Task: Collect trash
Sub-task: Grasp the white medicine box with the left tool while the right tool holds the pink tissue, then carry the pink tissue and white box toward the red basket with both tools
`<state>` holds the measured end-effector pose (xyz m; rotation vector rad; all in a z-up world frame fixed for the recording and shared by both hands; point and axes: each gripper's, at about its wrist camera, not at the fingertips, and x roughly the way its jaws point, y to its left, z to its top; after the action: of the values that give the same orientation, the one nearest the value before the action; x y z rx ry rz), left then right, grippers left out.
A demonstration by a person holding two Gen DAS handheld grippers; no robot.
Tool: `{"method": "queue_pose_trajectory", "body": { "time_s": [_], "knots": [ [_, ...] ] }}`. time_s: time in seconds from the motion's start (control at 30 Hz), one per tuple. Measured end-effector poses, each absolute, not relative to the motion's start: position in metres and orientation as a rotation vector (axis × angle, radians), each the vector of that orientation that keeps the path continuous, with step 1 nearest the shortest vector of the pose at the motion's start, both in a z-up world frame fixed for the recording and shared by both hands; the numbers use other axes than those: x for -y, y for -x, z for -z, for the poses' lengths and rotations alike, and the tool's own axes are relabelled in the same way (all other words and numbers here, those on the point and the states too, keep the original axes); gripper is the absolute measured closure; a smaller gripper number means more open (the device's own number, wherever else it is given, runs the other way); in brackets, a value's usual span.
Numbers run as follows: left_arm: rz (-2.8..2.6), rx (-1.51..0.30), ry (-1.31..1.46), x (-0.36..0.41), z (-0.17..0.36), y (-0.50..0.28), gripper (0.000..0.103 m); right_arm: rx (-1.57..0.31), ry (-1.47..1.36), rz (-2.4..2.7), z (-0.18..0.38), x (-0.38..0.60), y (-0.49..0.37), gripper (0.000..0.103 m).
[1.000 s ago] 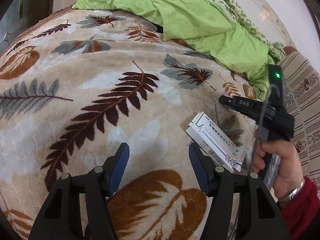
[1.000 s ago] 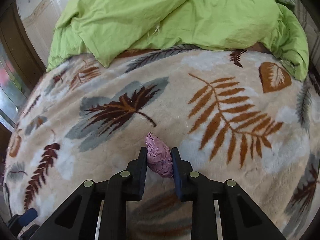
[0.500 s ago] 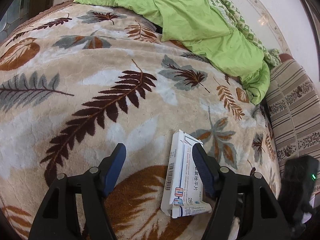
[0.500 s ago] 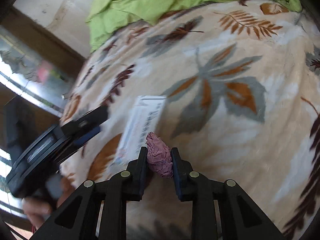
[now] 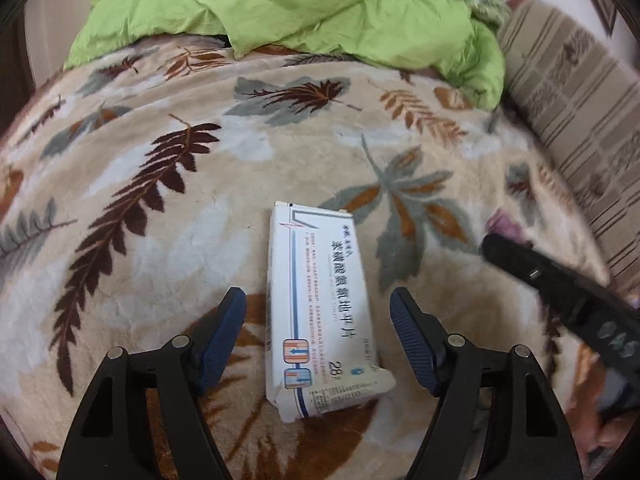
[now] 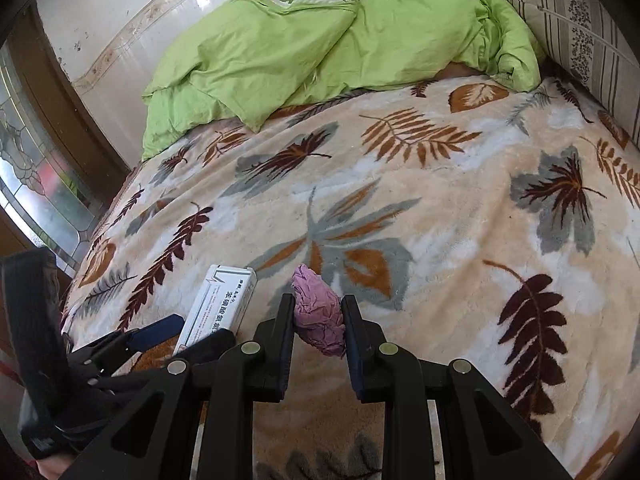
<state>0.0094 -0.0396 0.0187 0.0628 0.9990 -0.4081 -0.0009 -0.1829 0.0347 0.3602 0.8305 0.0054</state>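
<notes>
Through my left wrist camera, my left tongs (image 5: 316, 322) stand wide apart over the bed, and the white medicine box (image 5: 322, 312) lies flat on the leaf-patterned blanket (image 5: 160, 220) right between the two blue pads, its long side running along my reach. Neither pad touches the carton yet. At the right edge my other tool shows as a dark blur, so I read nothing from it there. I judge this to be the step of lining up on the box: the next move calls for settling lower and closing across its narrow width, gently, since thin card would crush and the soft blanket gives underneath.

Through my right wrist camera, my right tongs (image 6: 318, 330) are drawn narrow and pinch a crumpled pink wad (image 6: 318, 316) of paper, held clear above the blanket. The same box sits just left of them, with the left tool around its near end. The green quilt (image 6: 320, 52) is bunched at the far end of the bed. No bin shows in either view.
</notes>
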Motion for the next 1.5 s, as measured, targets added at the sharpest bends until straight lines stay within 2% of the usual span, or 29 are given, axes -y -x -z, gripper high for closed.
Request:
{"method": "queue_pose_trajectory", "body": {
  "time_s": [0.1, 0.13, 0.17, 0.43, 0.7, 1.5],
  "knots": [
    [0.355, -0.983, -0.123, 0.042, -0.012, -0.010, 0.042, -0.815, -0.341, -0.011, -0.039, 0.182, 0.002, 0.079],
    [0.336, -0.971, -0.140, 0.042, -0.011, -0.010, 0.051, -0.811, -0.334, -0.014, -0.040, 0.181, 0.002, 0.079],
    [0.320, -0.962, -0.150, 0.041, -0.011, -0.011, 0.052, -0.808, -0.329, -0.016, -0.040, 0.179, 0.003, 0.079],
    [0.300, -0.889, 0.003, 0.016, -0.031, -0.011, 0.052, -0.757, -0.228, 0.001, -0.049, 0.166, 0.009, 0.079],
    [0.209, -0.745, -0.046, 0.012, -0.053, 0.001, 0.052, -0.712, -0.171, 0.002, -0.057, 0.156, 0.009, 0.079],
    [0.202, -0.697, -0.107, 0.024, -0.060, 0.012, 0.052, -0.705, -0.184, 0.026, -0.057, 0.160, 0.008, 0.079]
  ]
}}
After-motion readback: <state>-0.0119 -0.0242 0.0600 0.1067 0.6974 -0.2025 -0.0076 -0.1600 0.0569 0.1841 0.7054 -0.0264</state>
